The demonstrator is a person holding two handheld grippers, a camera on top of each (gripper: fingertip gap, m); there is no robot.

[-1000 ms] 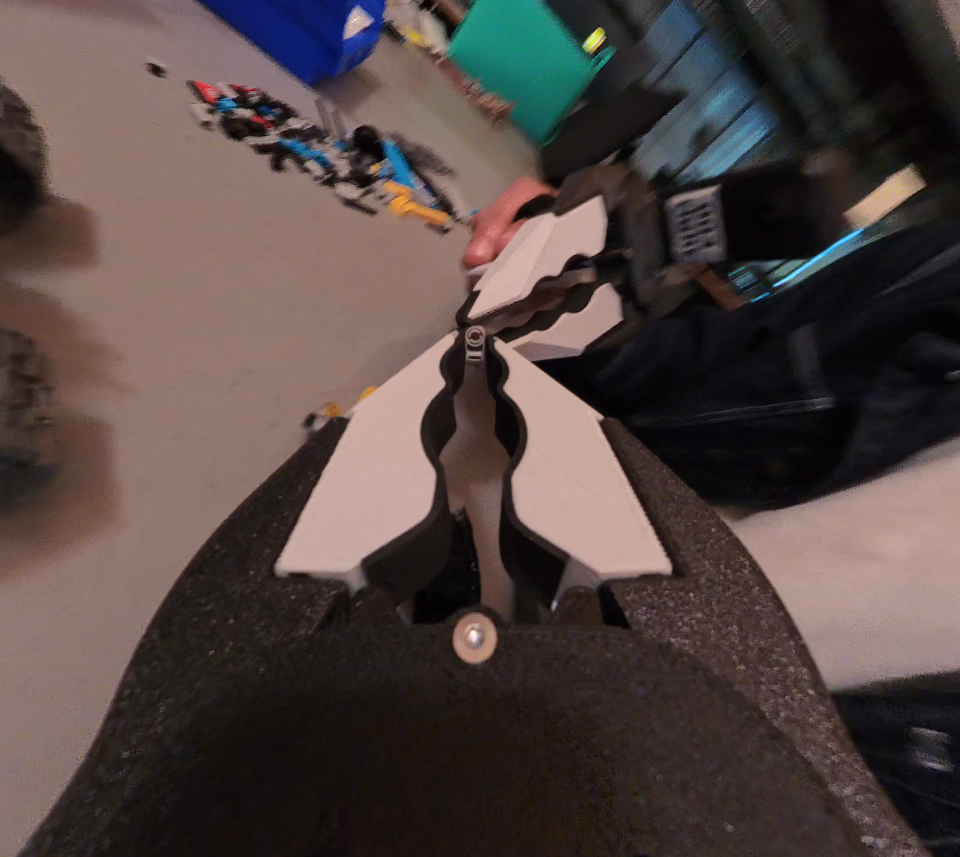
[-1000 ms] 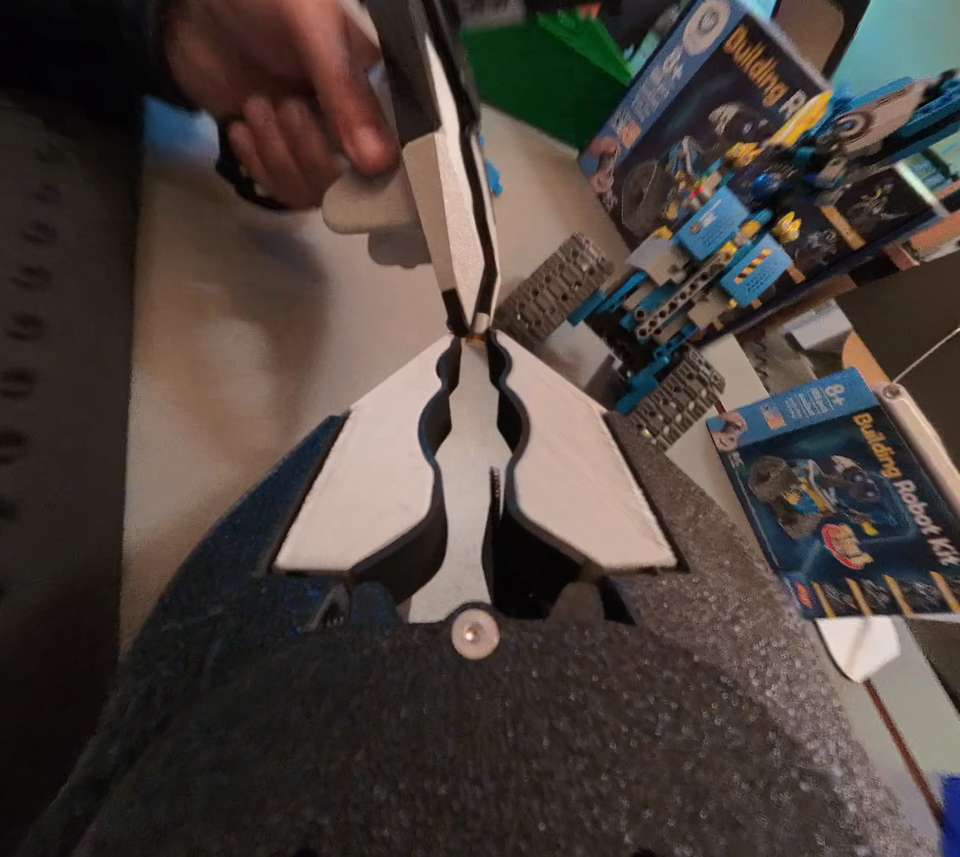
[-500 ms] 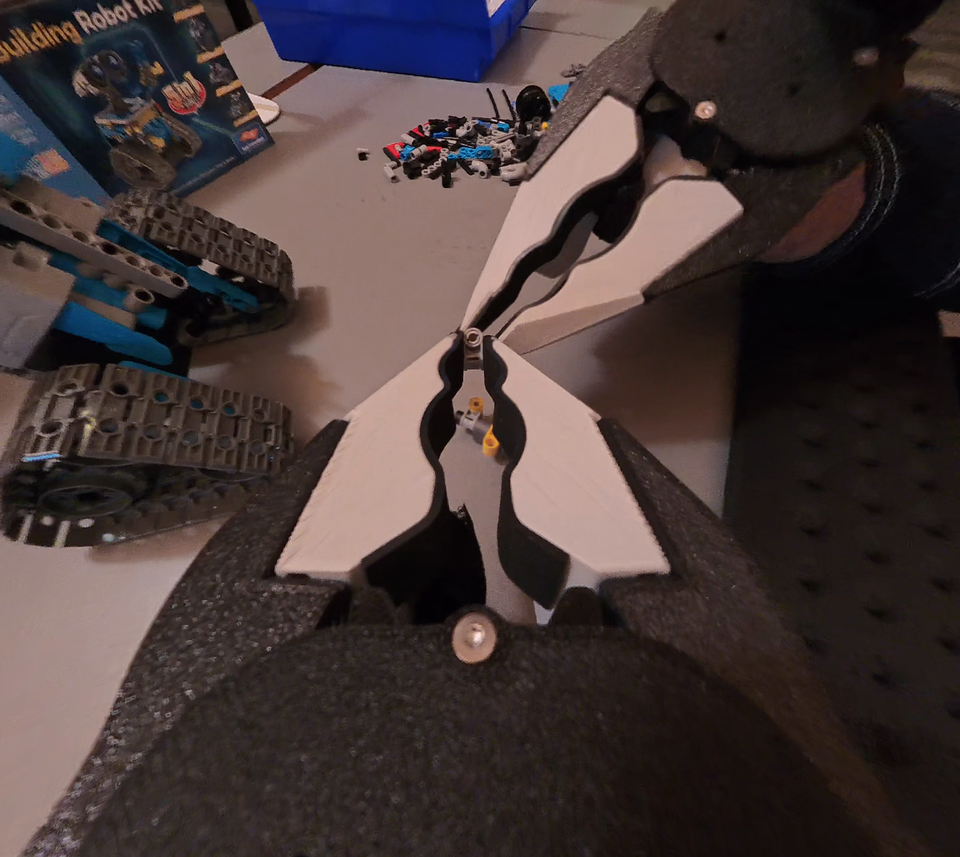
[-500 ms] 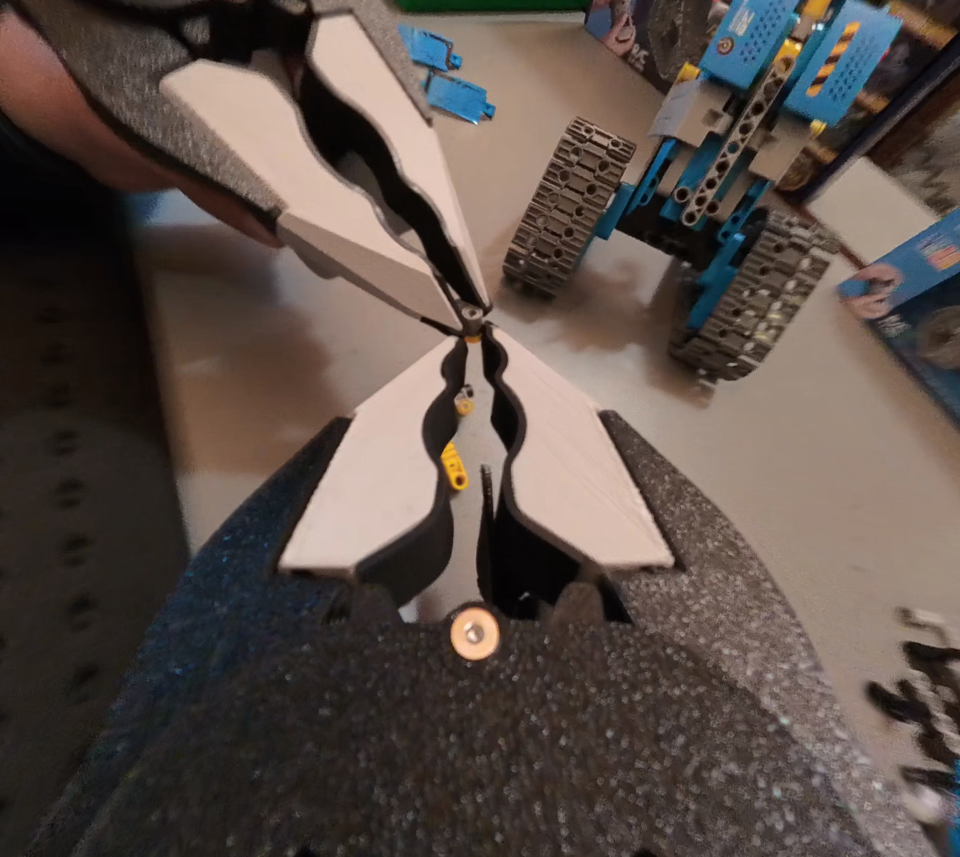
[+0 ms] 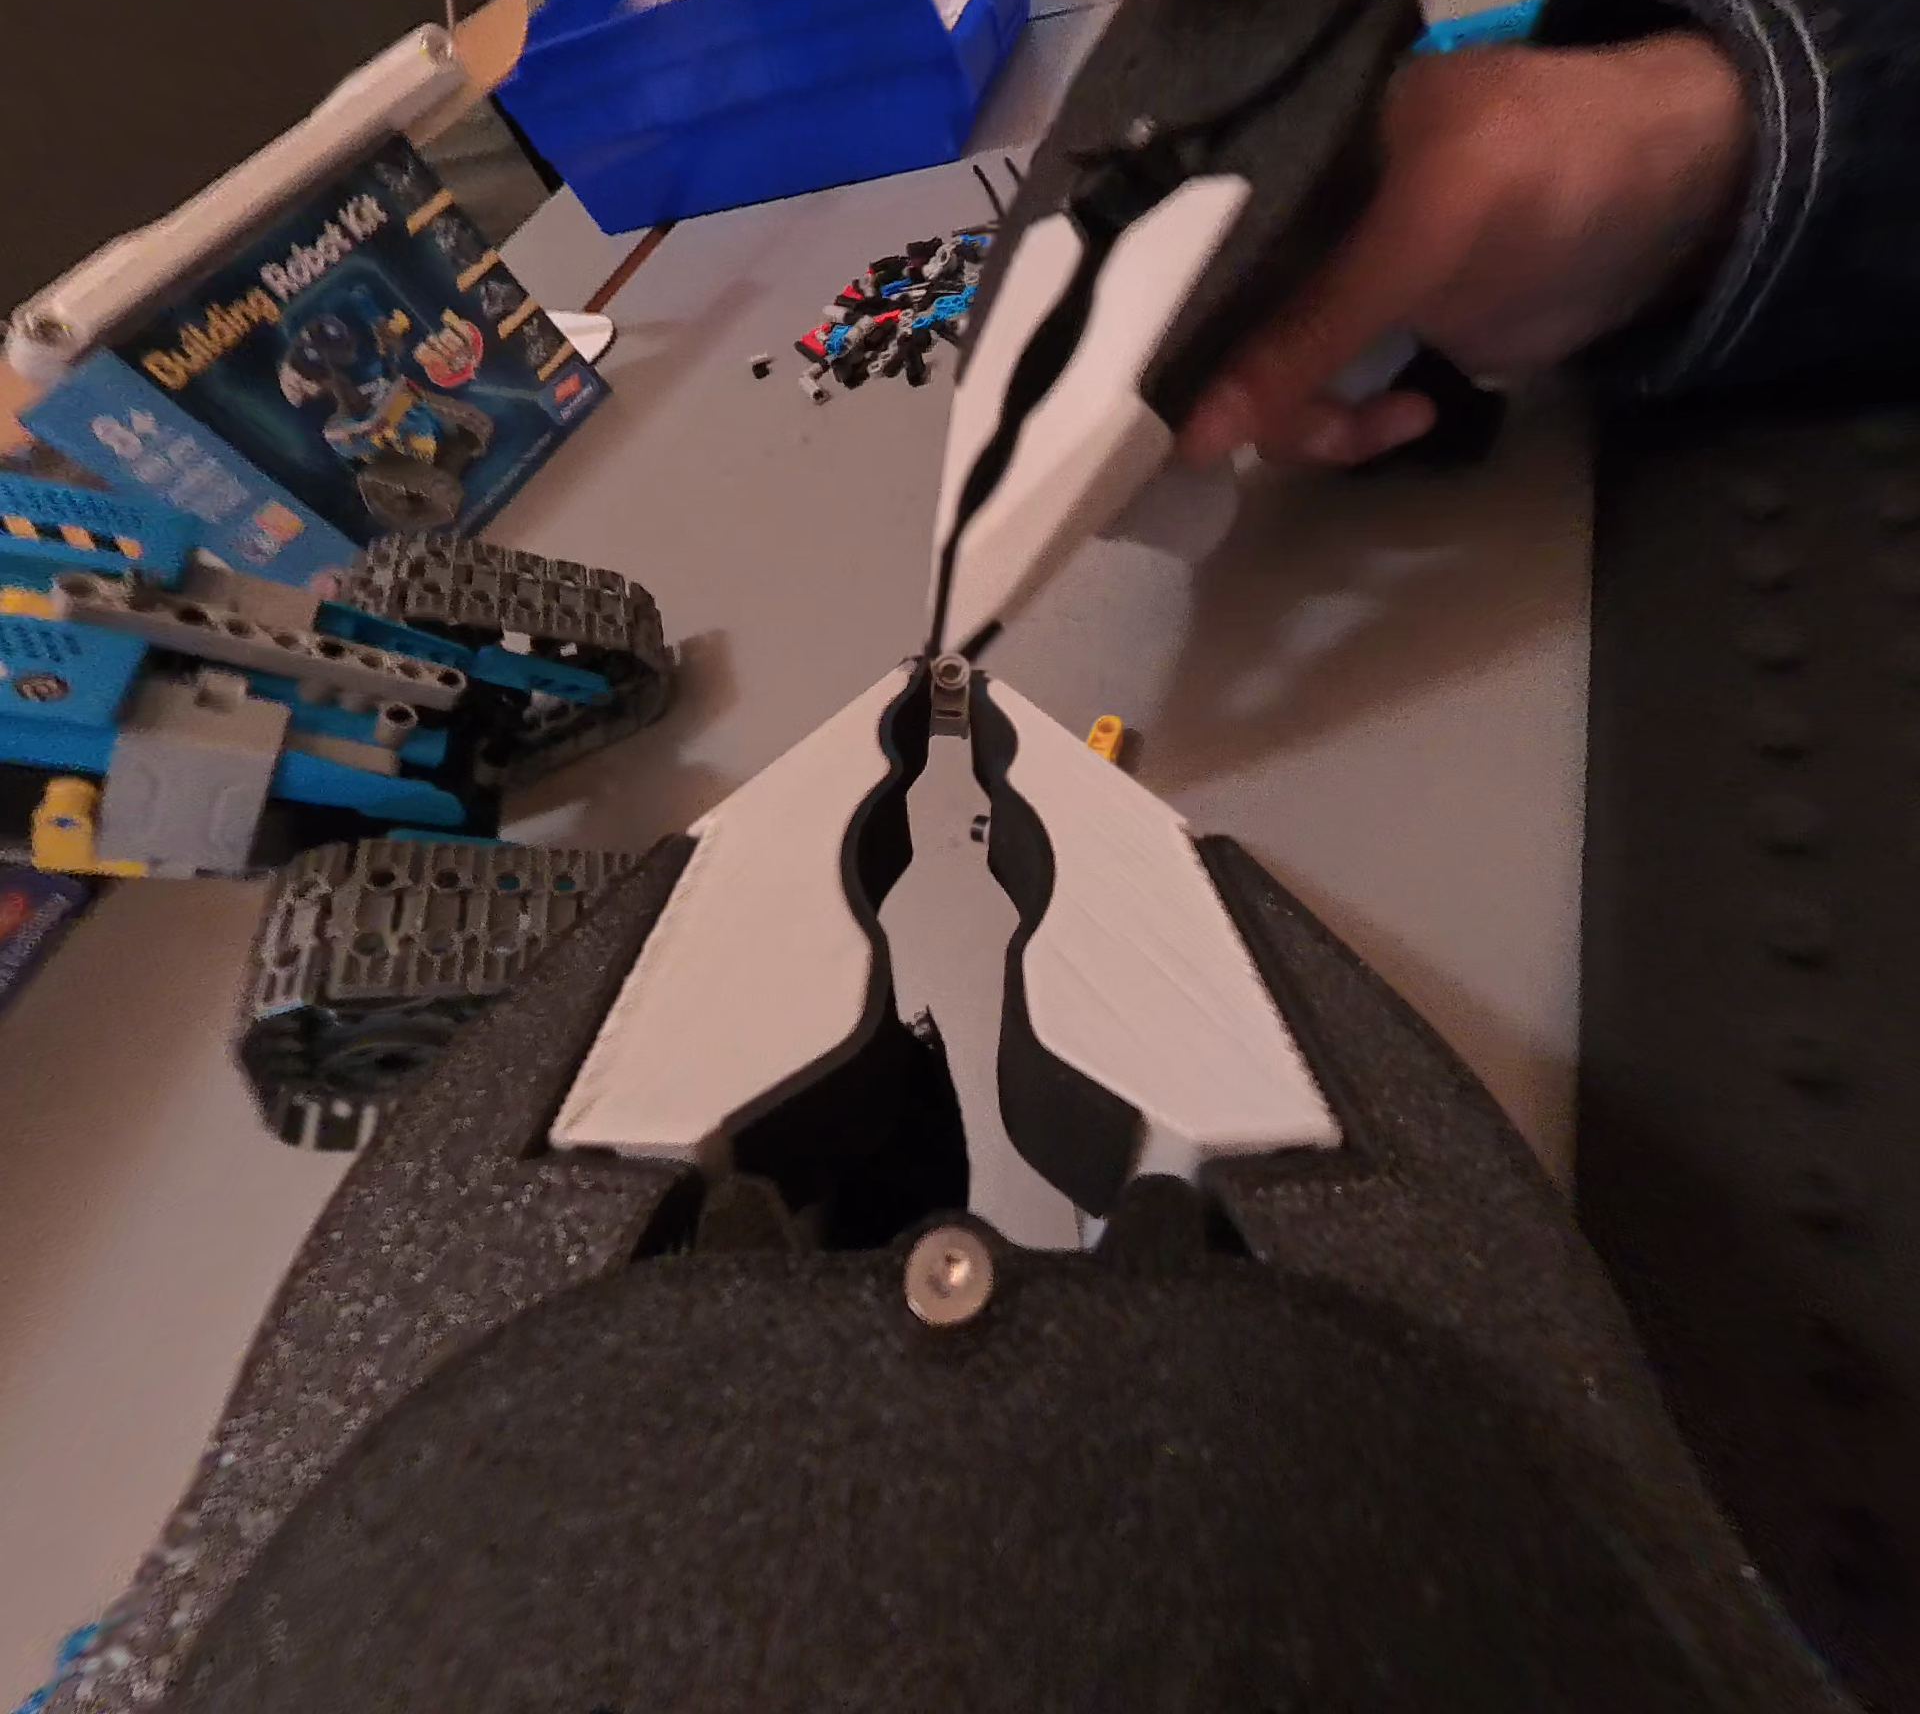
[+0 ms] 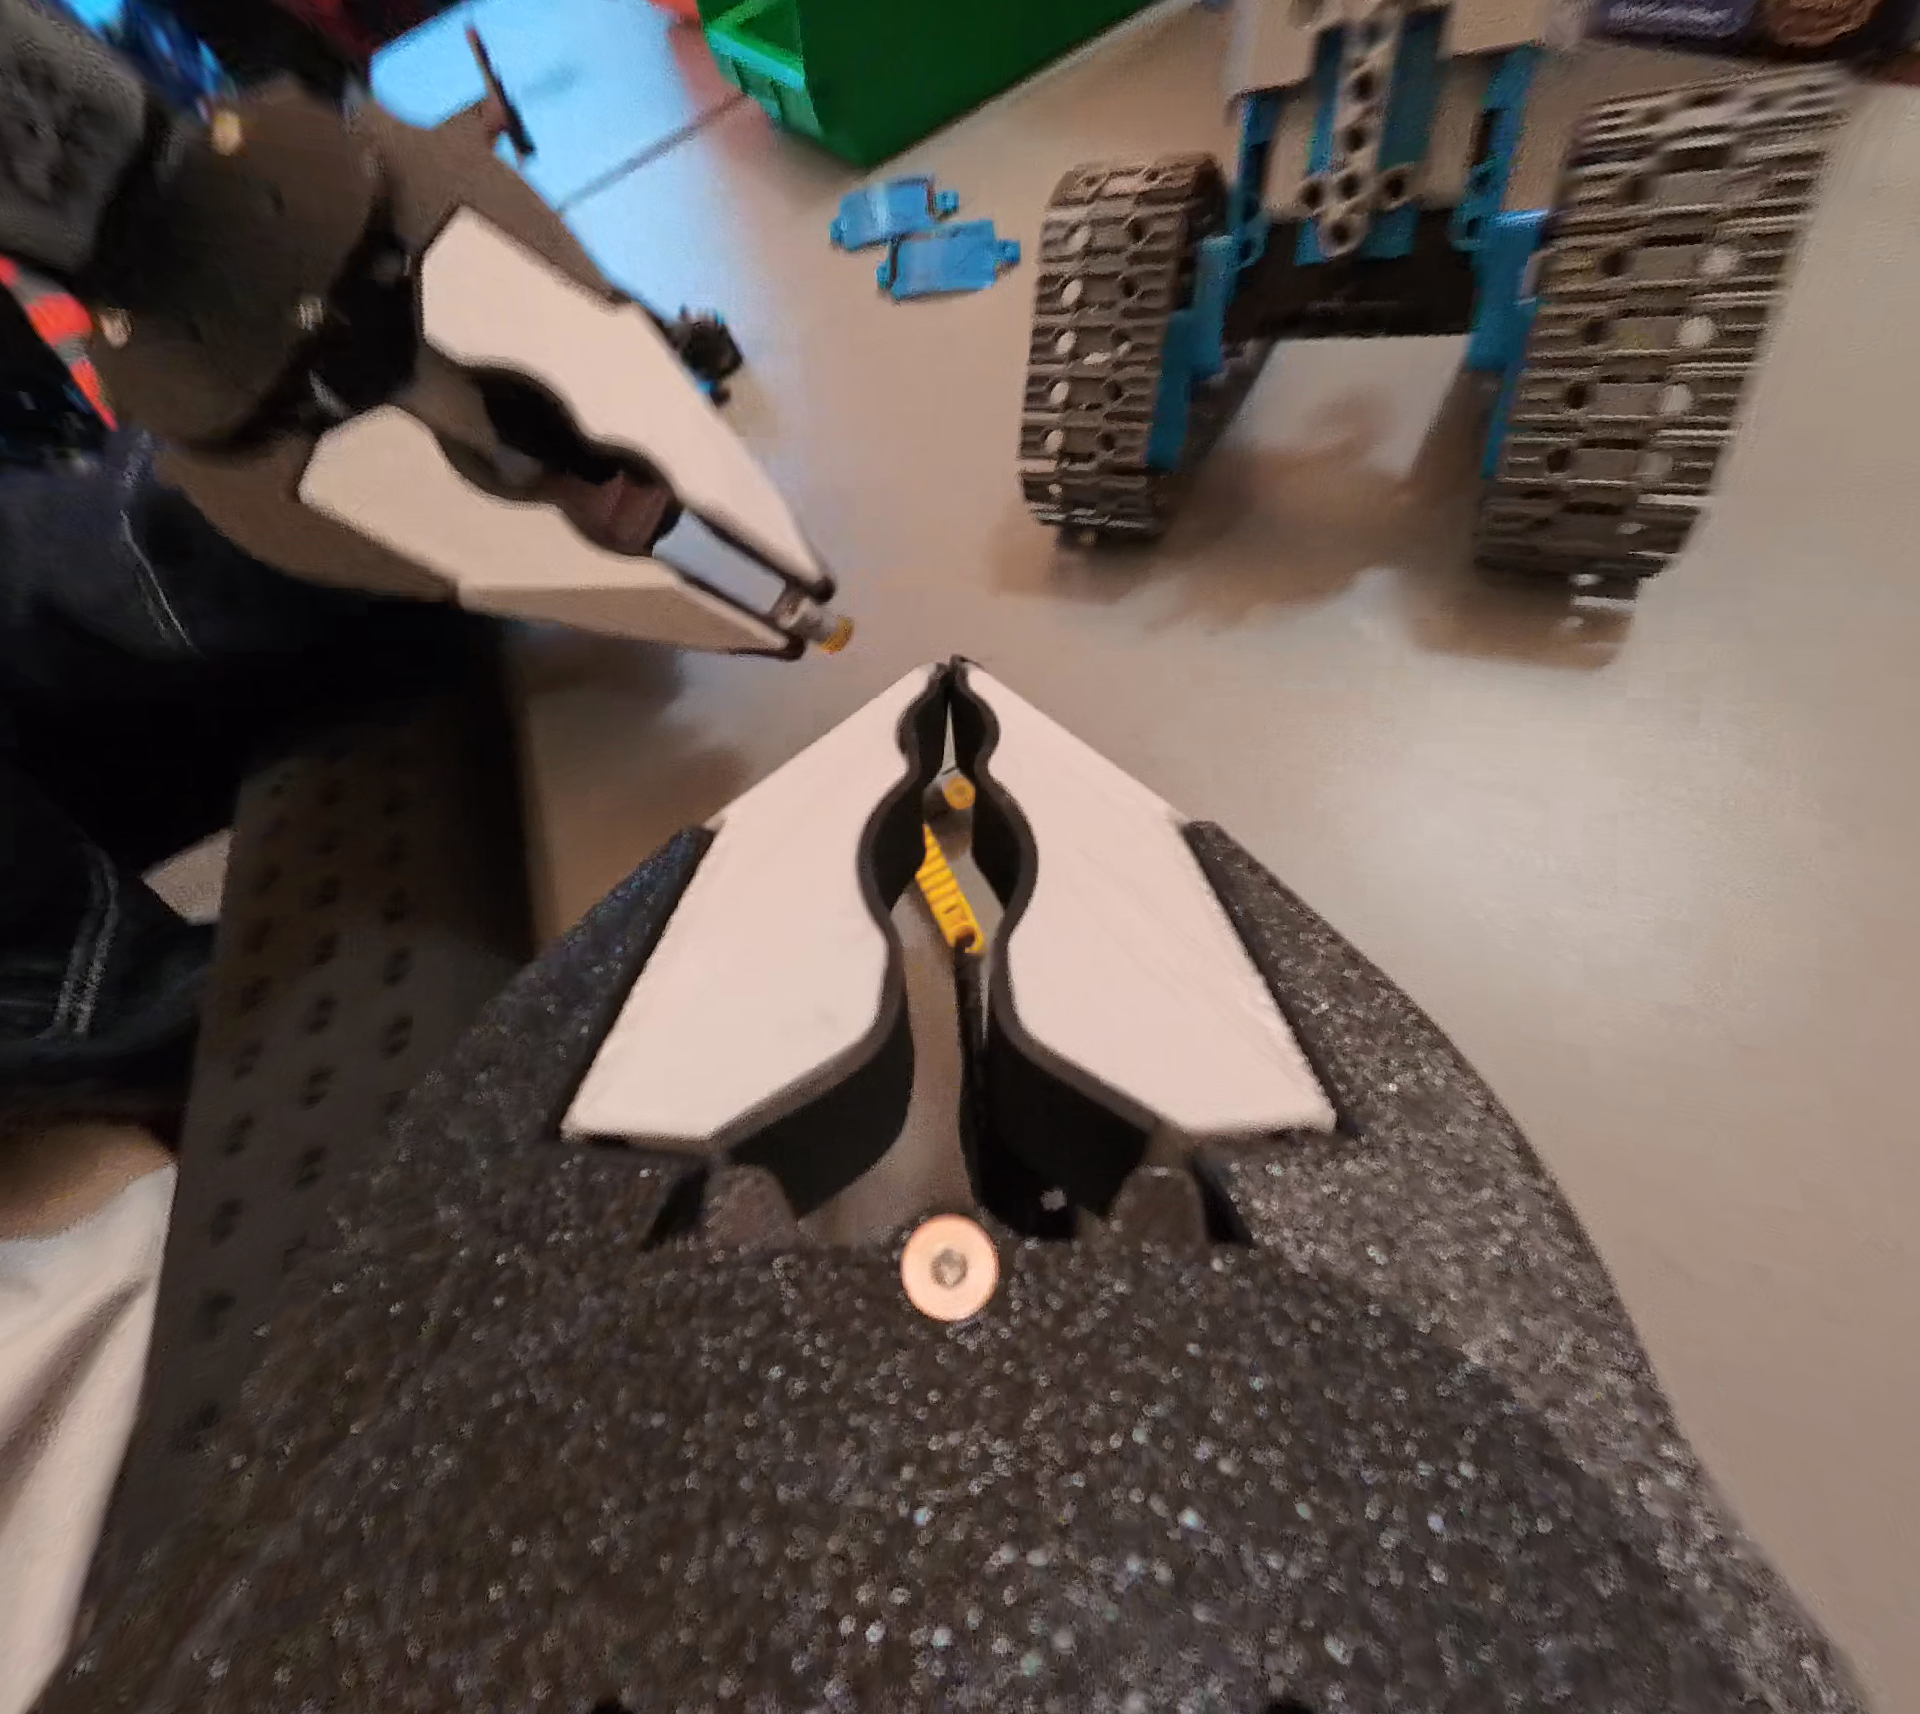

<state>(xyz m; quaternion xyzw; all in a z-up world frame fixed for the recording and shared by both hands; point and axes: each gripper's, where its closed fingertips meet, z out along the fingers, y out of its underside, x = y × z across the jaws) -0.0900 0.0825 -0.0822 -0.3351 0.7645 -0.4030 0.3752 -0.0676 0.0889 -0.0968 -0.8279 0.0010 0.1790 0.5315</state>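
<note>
Tools have drawn apart over the beige table (image 6: 1351,833): left tool (image 5: 948,677) pinches a grey connector (image 5: 948,696), right tool (image 6: 952,672) closed, empty.

The hand (image 5: 1496,251) on the right gripper (image 5: 951,641) is smeared by blur, so its fingers cannot be counted. The tracked toy robot (image 5: 260,729) is cut off by the left edge of the left wrist view. The pile of little building parts (image 5: 894,314) is too small to sort out. The small grey piece (image 5: 949,698) in the left gripper (image 5: 945,677) is too tiny to name. The table (image 6: 1455,833) looks fuzzy.
</note>
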